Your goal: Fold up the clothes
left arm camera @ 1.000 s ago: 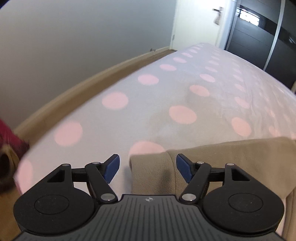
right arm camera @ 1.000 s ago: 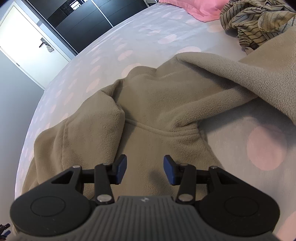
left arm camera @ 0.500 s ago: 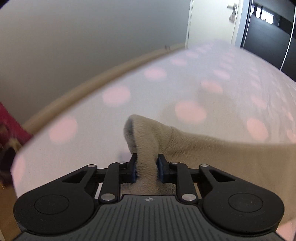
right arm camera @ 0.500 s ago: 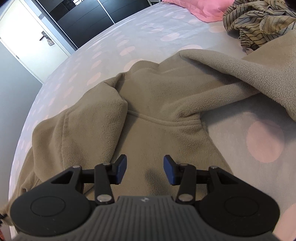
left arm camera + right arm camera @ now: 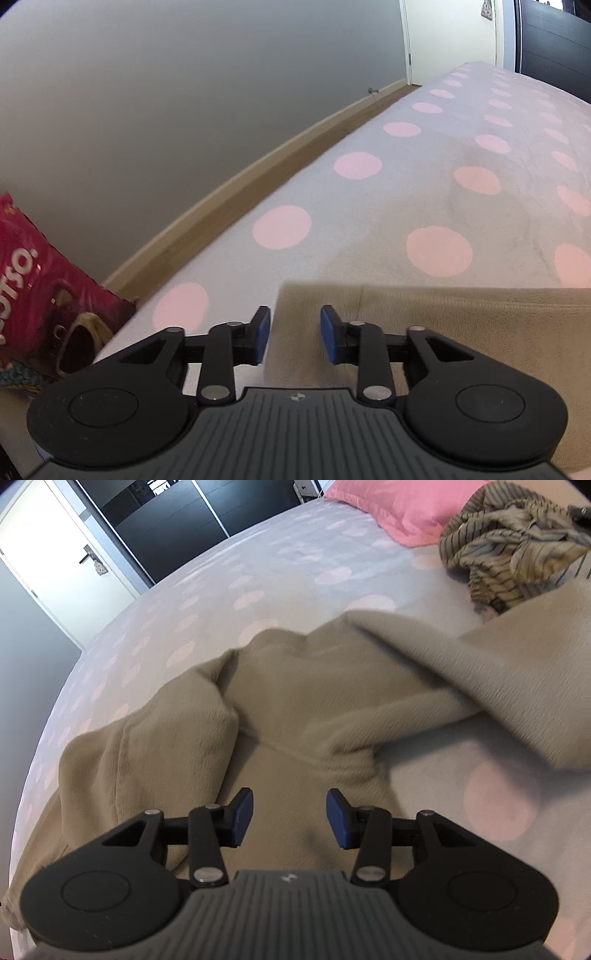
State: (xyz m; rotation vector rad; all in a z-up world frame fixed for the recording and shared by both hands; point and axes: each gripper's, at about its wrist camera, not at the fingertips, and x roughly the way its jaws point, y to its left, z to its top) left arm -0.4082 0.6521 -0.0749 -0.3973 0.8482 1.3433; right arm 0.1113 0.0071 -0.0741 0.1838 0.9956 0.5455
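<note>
- Half a sec back the L gripper (image 5: 294,334) pinched the beige fleece garment's (image 5: 443,325) corner; now jaws opening, pads clear of the fabric, corner flat between them.
- Garment on grey blanket w/ pink dots (image 5: 369,206), near its edge.
- R gripper (image 5: 289,818) open, nothing gripped, over the fleece's (image 5: 295,709) middle.
- Crumpled striped garment (image 5: 509,550) far right, by pink pillow (image 5: 399,502).
</note>
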